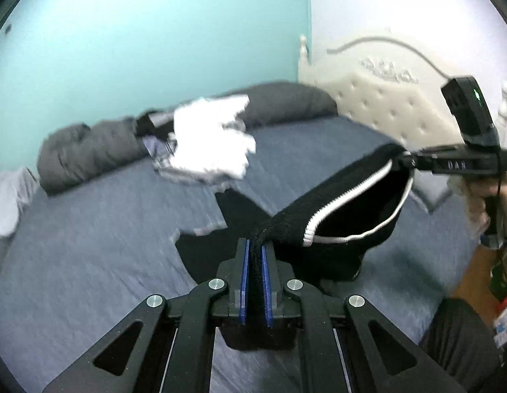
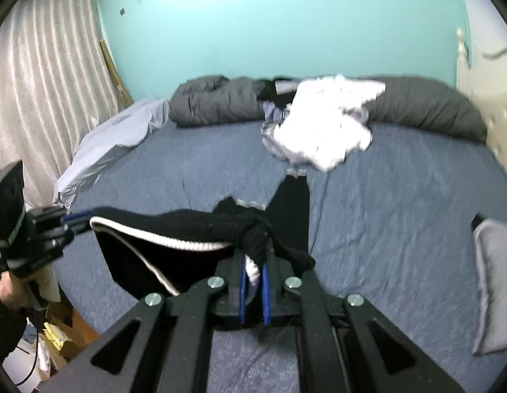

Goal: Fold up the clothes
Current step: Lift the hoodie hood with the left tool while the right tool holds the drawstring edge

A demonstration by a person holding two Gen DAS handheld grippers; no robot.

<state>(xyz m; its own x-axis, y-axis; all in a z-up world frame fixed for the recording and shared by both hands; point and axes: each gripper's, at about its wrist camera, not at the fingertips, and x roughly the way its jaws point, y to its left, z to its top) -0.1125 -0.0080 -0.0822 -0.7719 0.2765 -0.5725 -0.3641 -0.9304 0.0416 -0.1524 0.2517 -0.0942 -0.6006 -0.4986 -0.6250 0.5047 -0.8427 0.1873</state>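
- I keep the black garment (image 1: 348, 203) taut between both tools and level, so that it would come down onto the bed (image 1: 89, 235) without creases.
- My left tool (image 1: 255, 252) and right tool (image 2: 253, 262) each pinch one end of its white-trimmed edge; the garment hangs above the bed.

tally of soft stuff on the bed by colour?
Black: 1, black garment held up by both grippers
White: 1, white clothes pile
Dark grey: 1, rolled duvet
Light grey: 1, pillow
Total: 4
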